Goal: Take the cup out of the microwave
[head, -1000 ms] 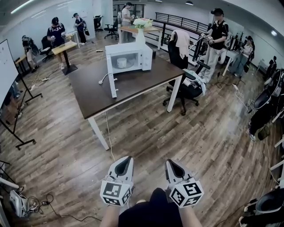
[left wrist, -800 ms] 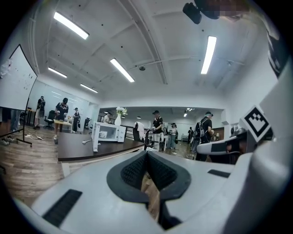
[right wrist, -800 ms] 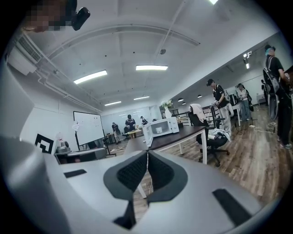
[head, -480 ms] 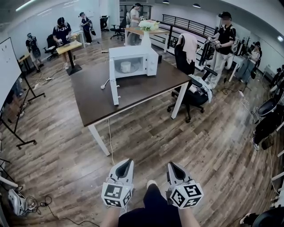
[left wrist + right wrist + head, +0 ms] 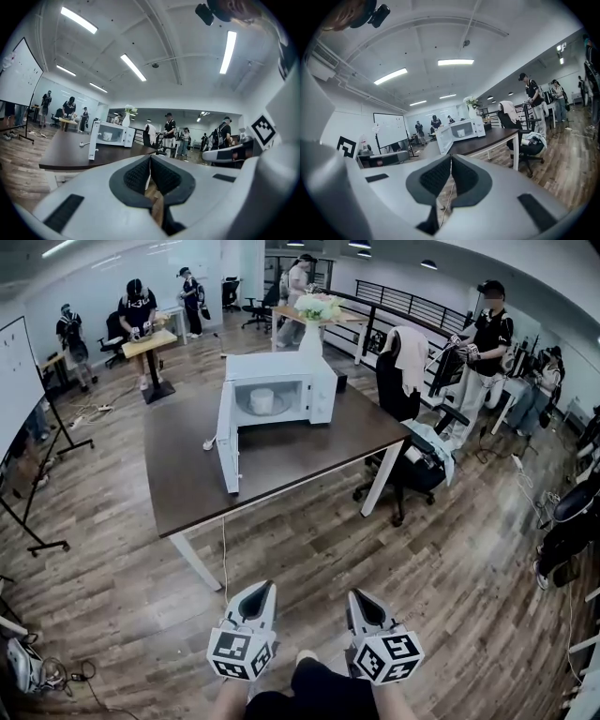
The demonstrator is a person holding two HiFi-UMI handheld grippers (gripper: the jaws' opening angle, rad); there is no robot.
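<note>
The white microwave [image 5: 281, 388] stands at the far side of a dark brown table [image 5: 187, 479], its door [image 5: 227, 450] swung wide open toward me. Inside it sits a white cup [image 5: 262, 400]. The microwave [image 5: 112, 135] and the cup [image 5: 107, 136] also show small in the left gripper view, and the microwave [image 5: 464, 130] with its cup [image 5: 461, 133] in the right gripper view. My left gripper [image 5: 266, 586] and right gripper [image 5: 356, 594] are held side by side low over the wooden floor, well short of the table. Both are shut and empty.
A white vase of flowers [image 5: 315, 321] stands behind the microwave. A power cable [image 5: 225, 549] hangs off the table's near edge. An office chair [image 5: 418, 442] draped with cloth sits at the table's right. A whiteboard [image 5: 13, 371] stands at the left. Several people stand further back.
The table and microwave have come closer and lower in the head view as both grippers moved forward together. Both grippers stayed shut.
</note>
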